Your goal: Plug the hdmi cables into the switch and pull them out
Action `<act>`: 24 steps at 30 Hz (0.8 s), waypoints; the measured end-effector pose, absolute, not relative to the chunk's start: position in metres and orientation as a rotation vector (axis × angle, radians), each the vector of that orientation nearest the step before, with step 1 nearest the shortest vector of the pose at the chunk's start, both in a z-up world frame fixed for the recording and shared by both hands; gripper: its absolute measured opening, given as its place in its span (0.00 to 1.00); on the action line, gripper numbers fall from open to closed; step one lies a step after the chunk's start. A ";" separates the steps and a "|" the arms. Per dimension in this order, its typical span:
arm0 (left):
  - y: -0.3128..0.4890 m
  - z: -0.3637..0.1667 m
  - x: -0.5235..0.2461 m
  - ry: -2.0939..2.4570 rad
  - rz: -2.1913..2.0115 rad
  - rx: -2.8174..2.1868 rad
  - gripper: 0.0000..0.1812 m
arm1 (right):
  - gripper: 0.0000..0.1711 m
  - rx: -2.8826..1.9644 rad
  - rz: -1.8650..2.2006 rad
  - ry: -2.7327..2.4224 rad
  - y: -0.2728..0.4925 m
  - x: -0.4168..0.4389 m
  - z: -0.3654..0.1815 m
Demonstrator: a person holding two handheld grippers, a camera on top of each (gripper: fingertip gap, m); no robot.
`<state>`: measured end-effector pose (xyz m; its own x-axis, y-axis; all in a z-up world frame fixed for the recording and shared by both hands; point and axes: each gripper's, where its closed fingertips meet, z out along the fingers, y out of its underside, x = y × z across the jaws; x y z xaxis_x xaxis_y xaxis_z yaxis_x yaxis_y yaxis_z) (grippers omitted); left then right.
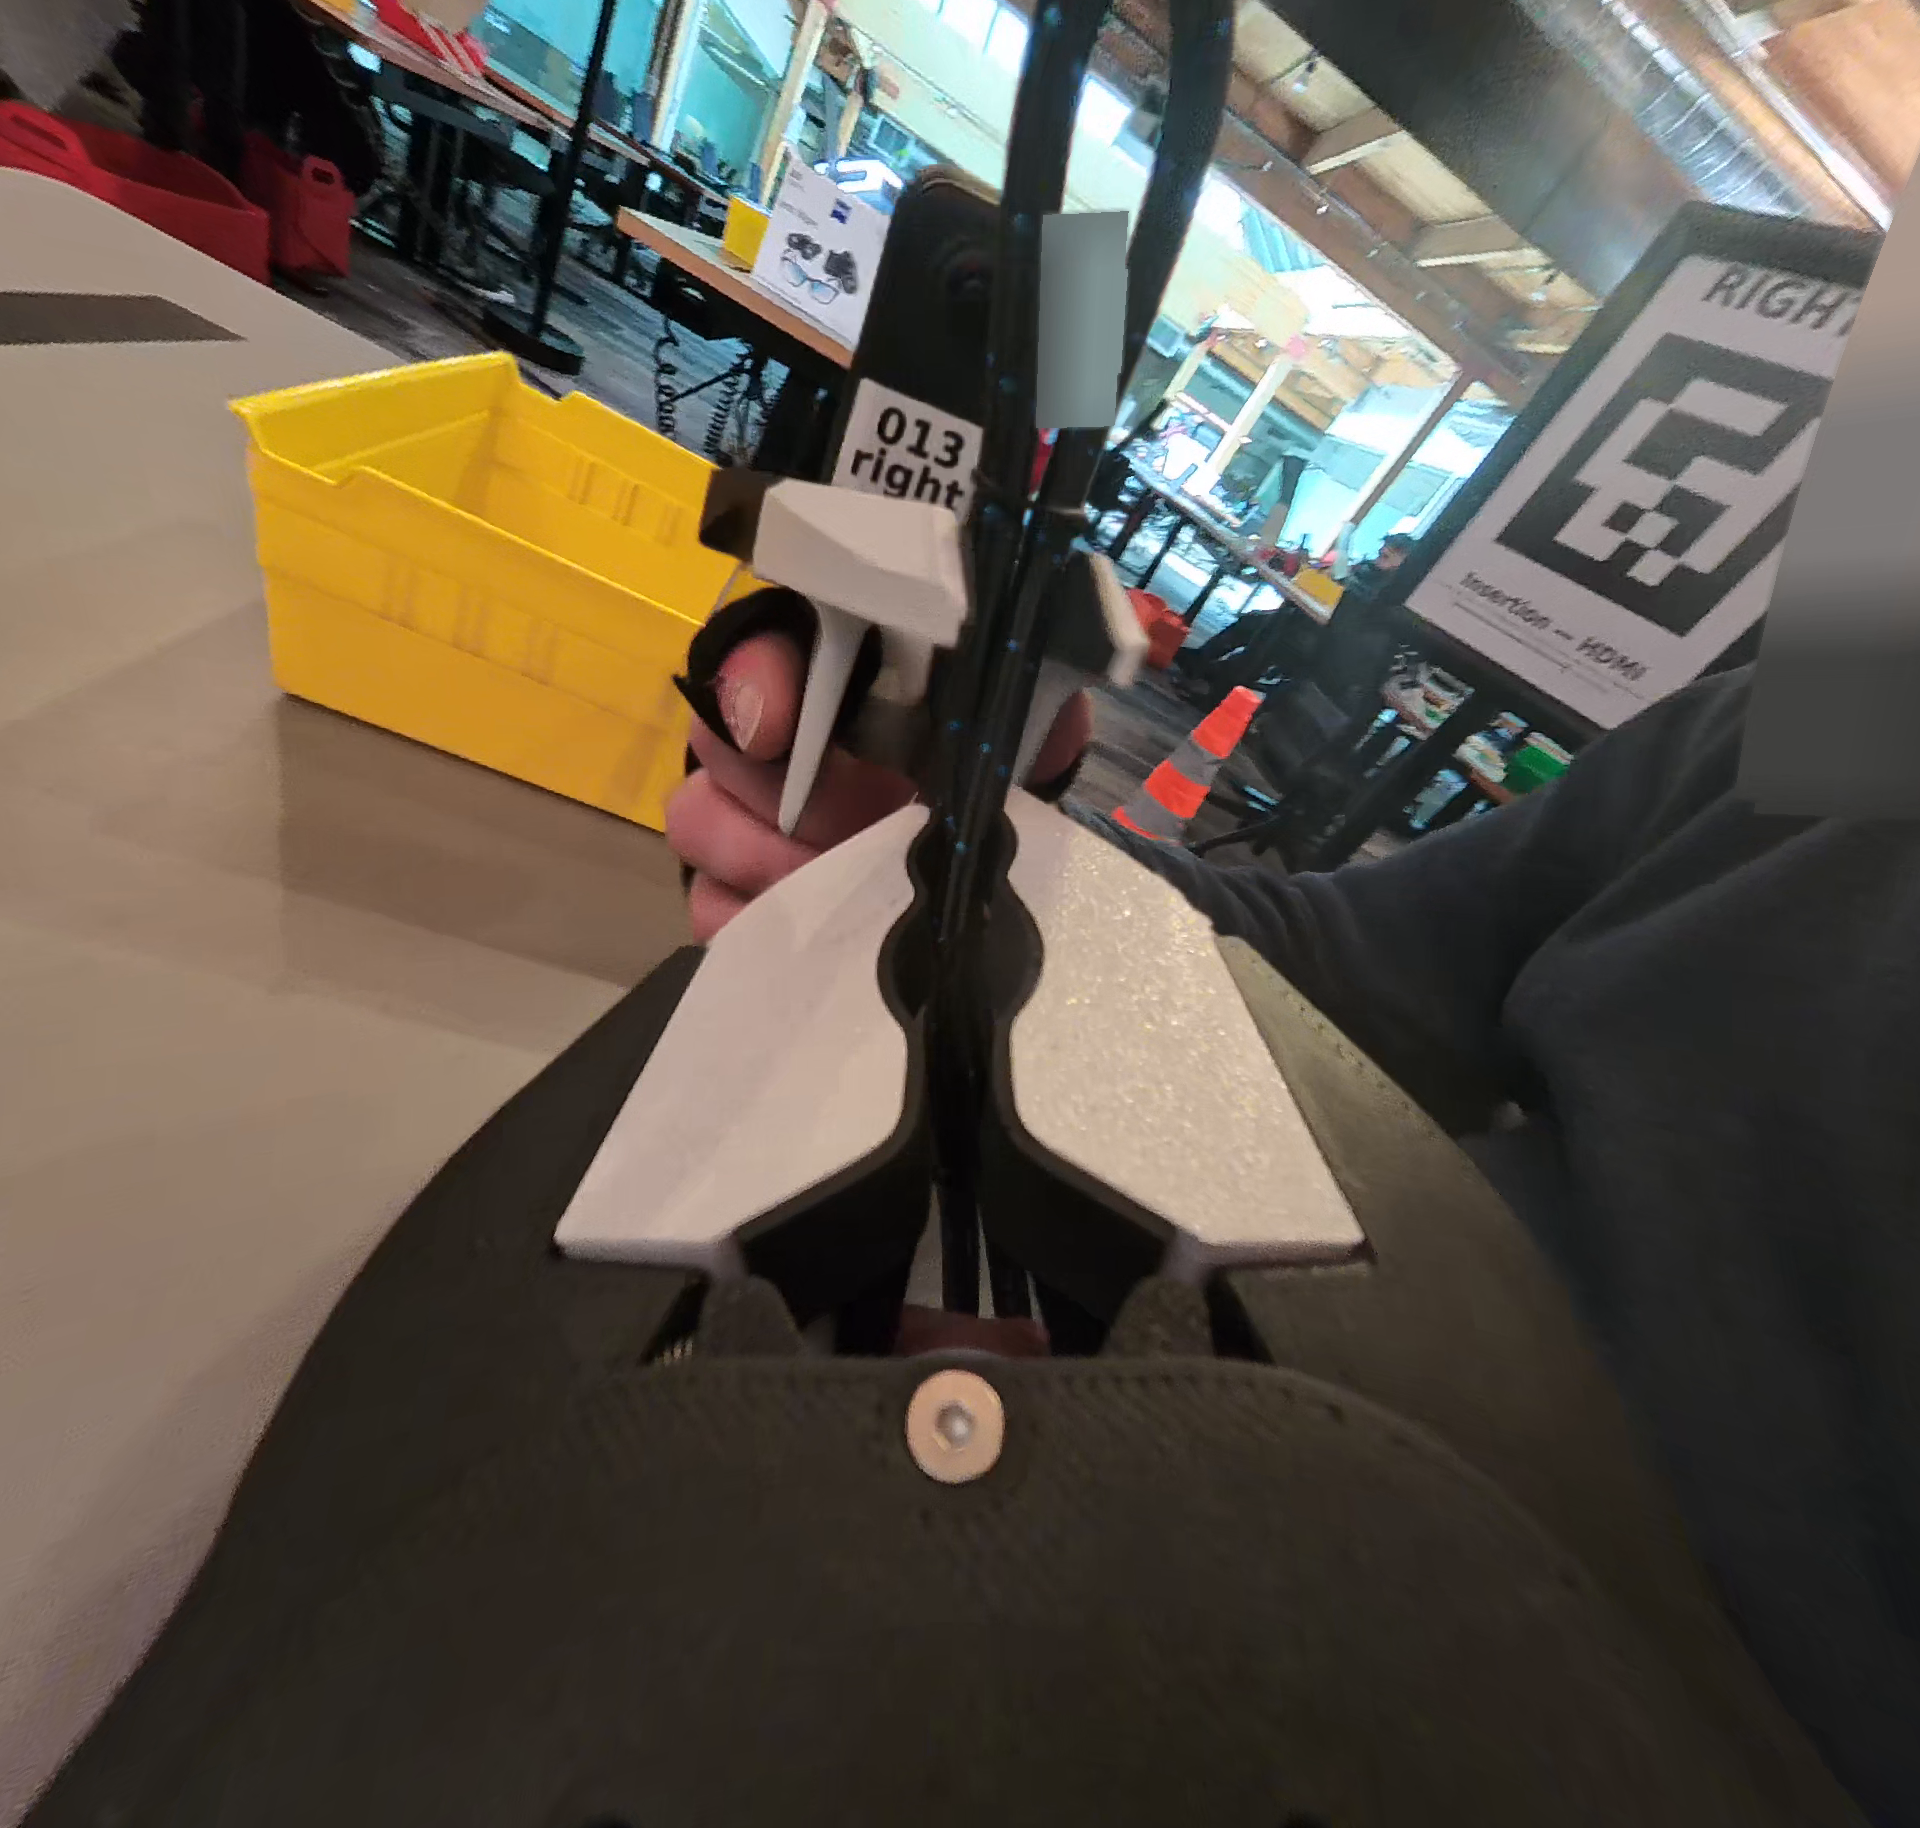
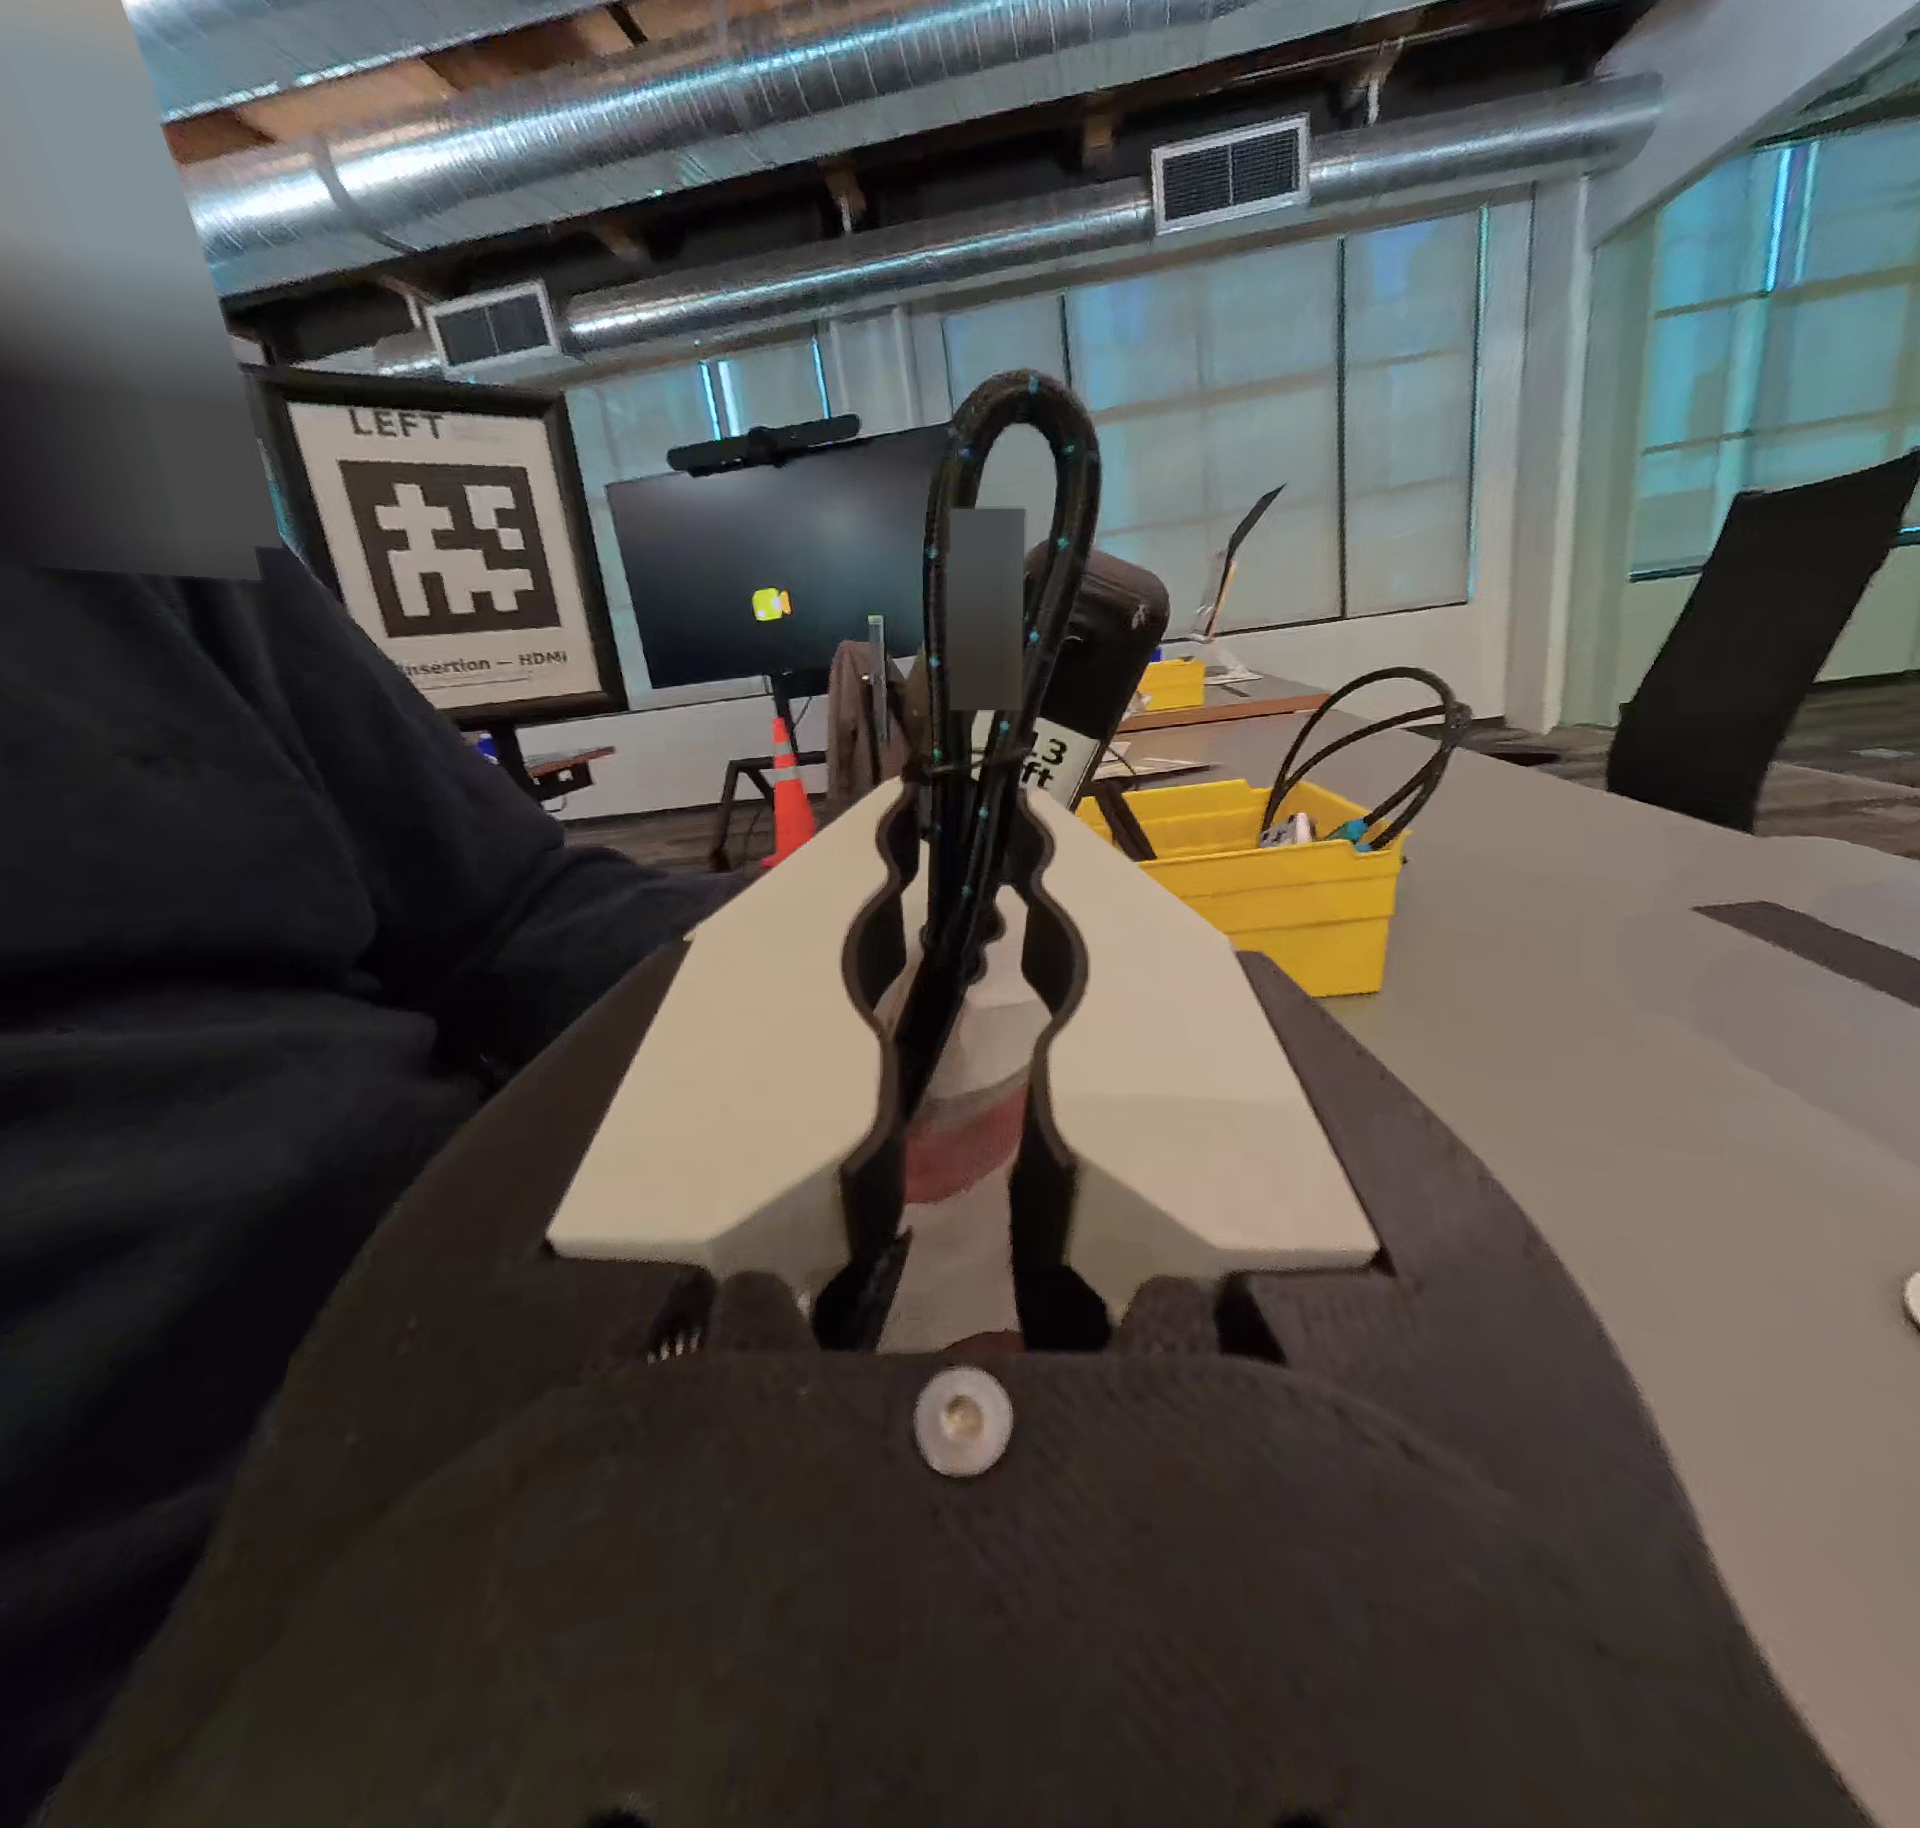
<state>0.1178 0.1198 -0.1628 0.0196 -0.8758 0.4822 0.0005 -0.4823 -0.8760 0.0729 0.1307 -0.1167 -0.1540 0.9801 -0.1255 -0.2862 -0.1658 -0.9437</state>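
A coiled black braided HDMI cable (image 1: 1132, 22) with blue flecks stands up as a tall loop, bound by a thin tie. My left gripper (image 1: 966, 822) is shut on the bundle. The right gripper (image 1: 935, 729) faces it just behind, held by a hand, its white fingers spread either side of the cable. In the right wrist view the same cable loop (image 2: 1081, 490) rises between my right gripper's (image 2: 971, 802) fingers, which stand wider than the bundle. The left gripper's black body (image 2: 1101, 625) shows behind the loop. I see no switch.
A yellow bin (image 1: 468, 552) sits on the grey table (image 1: 208, 947); it also shows in the right wrist view (image 2: 1278, 905), holding more black cables (image 2: 1371, 739). A person's dark sleeve (image 1: 1558, 999) is close by. Framed marker signs (image 2: 457, 552), an orange cone (image 2: 790, 791) and a black chair (image 2: 1766, 635) stand beyond.
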 end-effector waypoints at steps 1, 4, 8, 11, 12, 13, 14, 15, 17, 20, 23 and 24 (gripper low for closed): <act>0.118 -0.163 0.118 0.916 -1.582 -1.574 0.02 | 0.07 -1.019 1.546 -1.006 0.130 0.072 -0.117; 0.130 -0.166 0.115 0.867 -1.501 -1.594 0.04 | 0.06 -1.100 1.466 -0.950 0.143 0.071 -0.120; 0.162 -0.167 0.105 0.861 -0.946 -1.580 0.23 | 0.06 -1.257 1.360 -0.807 0.169 0.077 -0.124; 0.174 -0.165 0.106 0.935 -0.560 -1.563 0.20 | 0.06 -1.320 1.286 -0.809 0.167 0.069 -0.127; 0.178 -0.167 0.106 0.958 -0.467 -1.567 0.16 | 0.06 -1.334 1.260 -0.797 0.168 0.067 -0.128; 0.179 -0.167 0.107 0.975 -0.429 -1.551 0.13 | 0.06 -1.340 1.237 -0.794 0.170 0.068 -0.128; 0.179 -0.168 0.108 0.964 -0.431 -1.556 0.05 | 0.06 -1.340 1.244 -0.800 0.169 0.068 -0.127; 0.179 -0.167 0.108 0.944 -0.447 -1.559 0.04 | 0.07 -1.344 1.241 -0.808 0.168 0.068 -0.128; 0.176 -0.171 0.108 0.974 -0.451 -1.564 0.04 | 0.06 -1.344 1.175 -0.853 0.166 0.067 -0.130; 0.171 -0.172 0.109 0.992 -0.492 -1.553 0.03 | 0.06 -1.308 1.144 -0.903 0.162 0.066 -0.130; 0.166 -0.170 0.113 0.987 -0.597 -1.549 0.03 | 0.06 -1.252 1.073 -0.945 0.159 0.067 -0.126; 0.164 -0.170 0.114 0.984 -0.624 -1.541 0.03 | 0.06 -1.233 1.021 -0.962 0.159 0.067 -0.125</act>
<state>0.1144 0.1645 -0.1696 0.5076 -0.8521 -0.1277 -0.2472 -0.0021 -0.9690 0.0673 0.1591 -0.1246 0.2707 0.9623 0.0262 -0.0829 0.0504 -0.9953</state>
